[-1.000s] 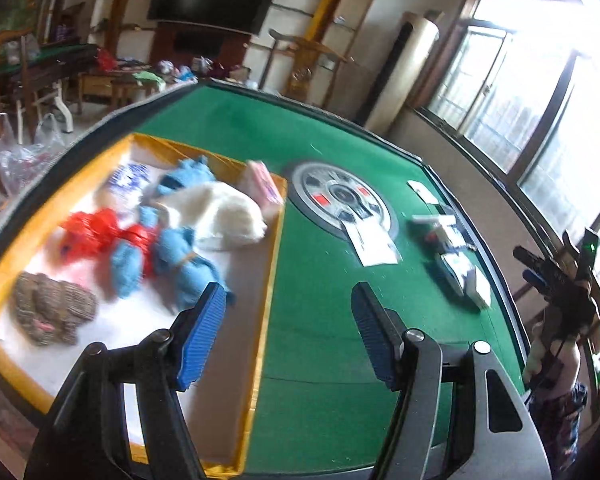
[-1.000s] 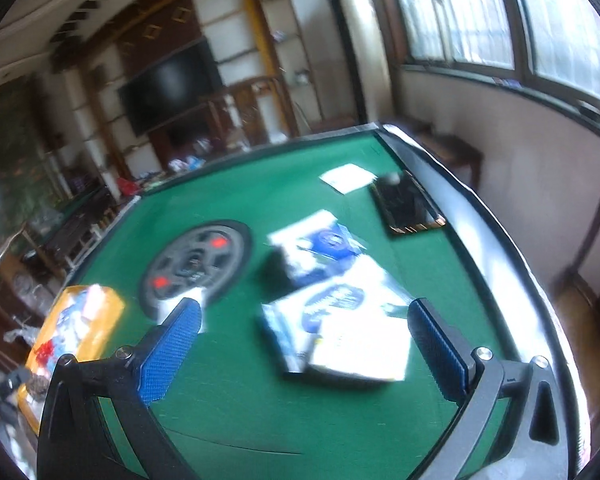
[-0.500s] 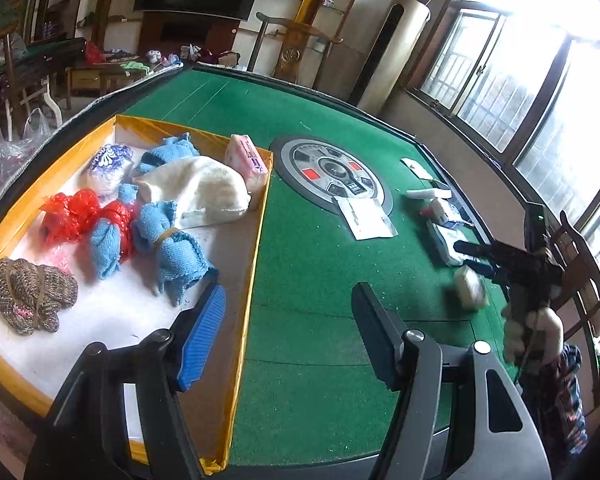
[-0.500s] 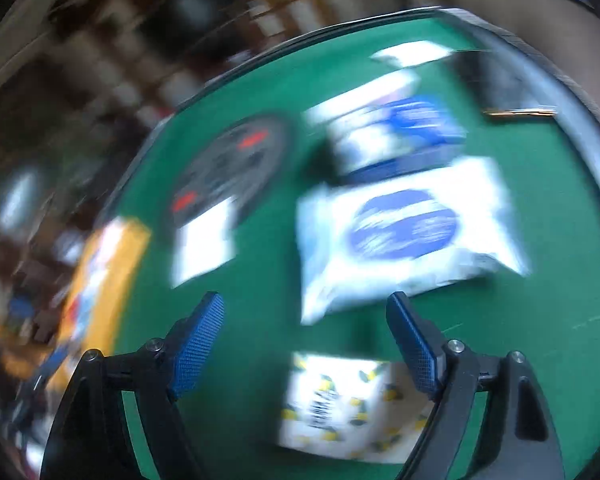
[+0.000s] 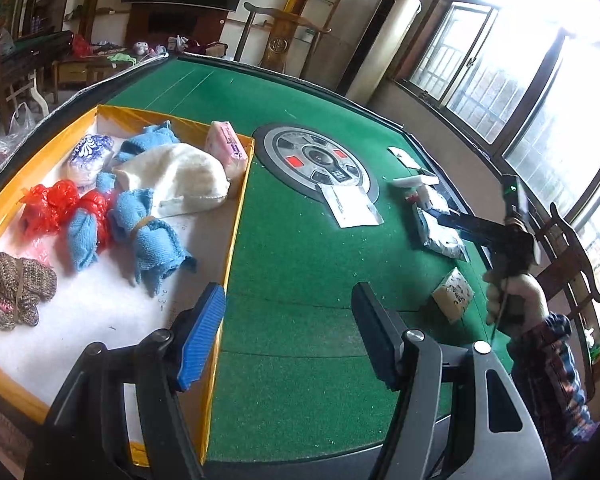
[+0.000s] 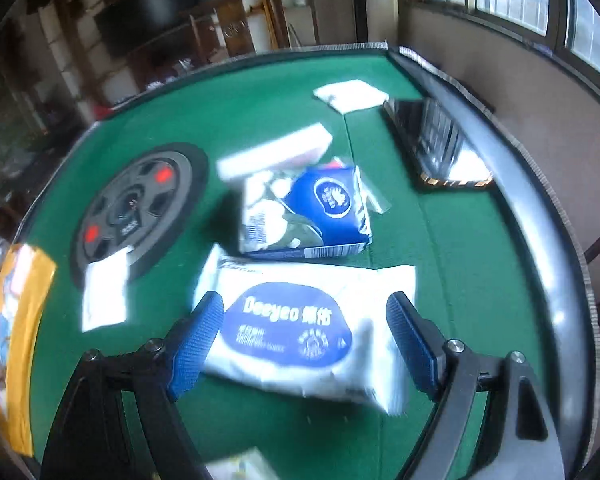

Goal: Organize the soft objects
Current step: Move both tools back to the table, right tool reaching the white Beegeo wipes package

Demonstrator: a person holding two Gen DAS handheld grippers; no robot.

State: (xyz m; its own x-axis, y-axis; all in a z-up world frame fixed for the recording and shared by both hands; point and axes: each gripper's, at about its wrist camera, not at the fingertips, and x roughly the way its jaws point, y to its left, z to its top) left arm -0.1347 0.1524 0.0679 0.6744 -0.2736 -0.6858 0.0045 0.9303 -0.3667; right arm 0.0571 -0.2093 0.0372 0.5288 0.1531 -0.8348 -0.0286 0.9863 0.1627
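Note:
A white wet-wipes pack (image 6: 296, 320) with a blue oval label lies on the green table (image 6: 452, 240). My right gripper (image 6: 304, 340) hangs just over it with its jaws closing. The pack shows between the blue pads (image 6: 198, 340), and I see no squeeze on it. In the left wrist view the right gripper (image 5: 456, 218) points at that pack (image 5: 440, 236). My left gripper (image 5: 288, 332) is open and empty over the yellow tray's (image 5: 236, 216) right wall. The tray holds blue towels (image 5: 148, 236), a white cloth (image 5: 176, 176), red bags (image 5: 48, 204), a knitted piece (image 5: 12, 284) and a pink tissue pack (image 5: 226, 150).
A blue tissue pack (image 6: 320, 208) and a white block (image 6: 276, 152) lie just beyond the wipes. A small yellow-patterned pack (image 5: 452, 292) sits near the person's hand (image 5: 512, 296). A paper sheet (image 5: 350, 204) overlaps the round dial (image 5: 320, 160). A dark tray (image 6: 436, 140) lies by the right rim.
The right gripper came down and forward over the wipes pack, which now fills the space between its narrowed jaws. The left gripper stayed by the tray's edge.

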